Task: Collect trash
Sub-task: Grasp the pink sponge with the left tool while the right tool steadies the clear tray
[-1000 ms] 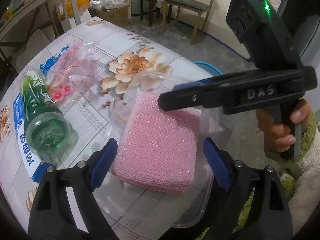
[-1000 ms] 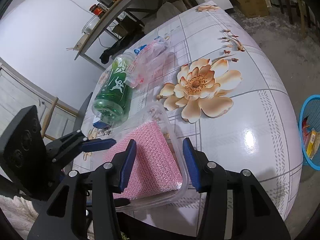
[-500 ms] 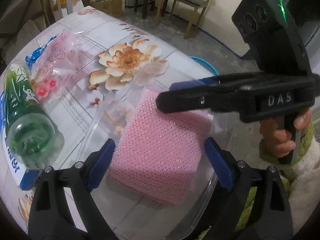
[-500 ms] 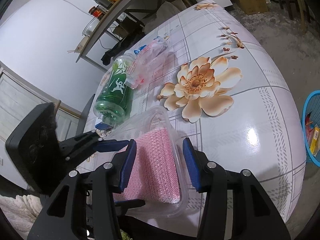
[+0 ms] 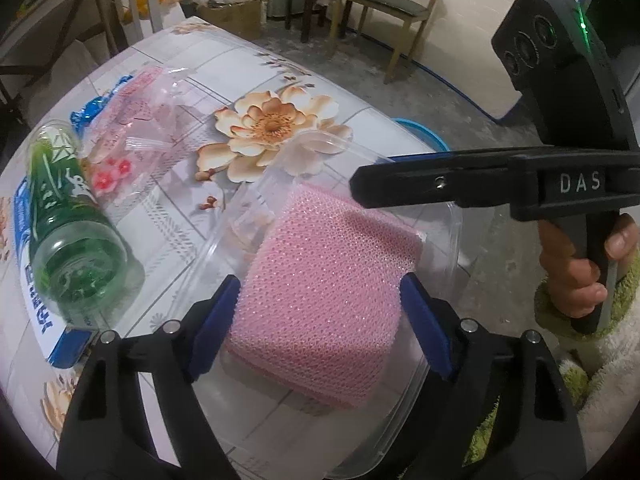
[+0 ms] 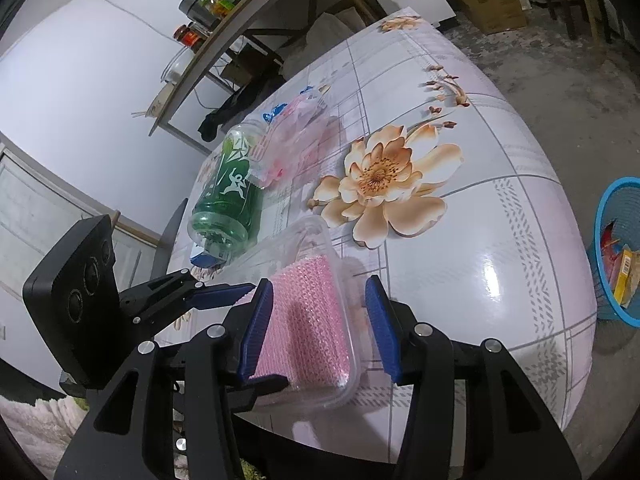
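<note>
Straddling pink sponge [image 5: 332, 280] inside clear tray [image 5: 452, 240]: left gripper [image 5: 320, 316] spread wide, nothing held. Right gripper [image 6: 320, 320] also wide, tray rim bracketed. Tray sat at table [image 6: 480, 240] near edge, blue bin [image 6: 616, 248] beyond.

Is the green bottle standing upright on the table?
No, the green bottle lies on its side on the table, beside the clear container with the pink foam net.
</note>
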Demonstrator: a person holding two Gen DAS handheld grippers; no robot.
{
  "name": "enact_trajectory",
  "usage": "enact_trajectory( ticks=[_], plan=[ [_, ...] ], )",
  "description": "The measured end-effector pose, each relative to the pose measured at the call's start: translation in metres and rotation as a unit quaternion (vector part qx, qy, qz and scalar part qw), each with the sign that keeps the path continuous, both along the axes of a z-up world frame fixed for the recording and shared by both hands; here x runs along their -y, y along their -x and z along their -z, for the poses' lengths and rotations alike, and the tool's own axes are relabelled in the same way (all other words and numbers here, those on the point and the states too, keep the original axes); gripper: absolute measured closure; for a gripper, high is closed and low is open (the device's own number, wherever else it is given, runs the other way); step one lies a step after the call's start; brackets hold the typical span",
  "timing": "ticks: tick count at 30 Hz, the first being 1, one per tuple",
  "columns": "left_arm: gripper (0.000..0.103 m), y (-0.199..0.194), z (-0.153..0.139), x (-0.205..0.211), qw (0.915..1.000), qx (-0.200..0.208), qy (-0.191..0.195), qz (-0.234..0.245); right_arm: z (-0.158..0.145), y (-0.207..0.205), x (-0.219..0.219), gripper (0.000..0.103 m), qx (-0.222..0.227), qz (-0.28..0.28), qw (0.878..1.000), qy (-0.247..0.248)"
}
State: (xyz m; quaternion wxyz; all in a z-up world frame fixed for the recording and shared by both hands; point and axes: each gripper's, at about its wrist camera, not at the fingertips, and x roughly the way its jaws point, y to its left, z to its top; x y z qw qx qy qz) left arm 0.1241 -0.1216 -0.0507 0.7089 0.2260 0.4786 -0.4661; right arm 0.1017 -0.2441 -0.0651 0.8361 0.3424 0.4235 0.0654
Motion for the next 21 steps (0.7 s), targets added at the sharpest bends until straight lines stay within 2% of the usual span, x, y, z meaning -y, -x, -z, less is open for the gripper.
enact_trajectory(
  ticks=[3,4,7,11,12,14,15,16,21],
  plan=[
    [0.029,0.002,-0.004,-0.004,0.9999,0.011,0.003,-0.006,-0.001,0.003,0.001,0.056,0.000,0.005,1.000,0.001],
    [0.038,0.001,-0.005,-0.006,0.9999,0.012,0.006,-0.010,-0.002,0.003,0.001,0.056,0.000,0.006,1.000,0.001],
    [0.053,-0.008,-0.011,-0.014,0.9990,-0.009,0.027,-0.036,-0.002,0.005,0.002,0.056,0.000,0.009,1.000,0.003],
    [0.055,-0.017,-0.012,-0.021,0.9974,-0.036,0.042,-0.046,-0.003,0.007,0.004,0.056,-0.001,0.012,1.000,0.003],
    [0.054,-0.017,-0.013,-0.021,0.9977,-0.035,0.041,-0.041,-0.003,0.007,0.004,0.056,-0.001,0.012,1.000,0.002],
    [0.045,-0.014,-0.013,-0.020,0.9985,-0.031,0.035,-0.028,-0.003,0.008,0.003,0.056,-0.001,0.012,1.000,0.002],
    [0.031,-0.010,-0.012,-0.017,0.9991,-0.030,0.027,-0.012,-0.003,0.008,0.003,0.056,-0.002,0.012,1.000,0.001],
    [0.024,-0.008,-0.011,-0.014,0.9994,-0.027,0.021,-0.002,-0.003,0.008,0.004,0.056,-0.002,0.012,1.000,0.000],
    [0.020,0.003,-0.003,-0.004,0.9991,-0.007,-0.011,0.039,-0.002,0.007,0.002,0.056,-0.003,0.010,1.000,-0.003]
  ],
)
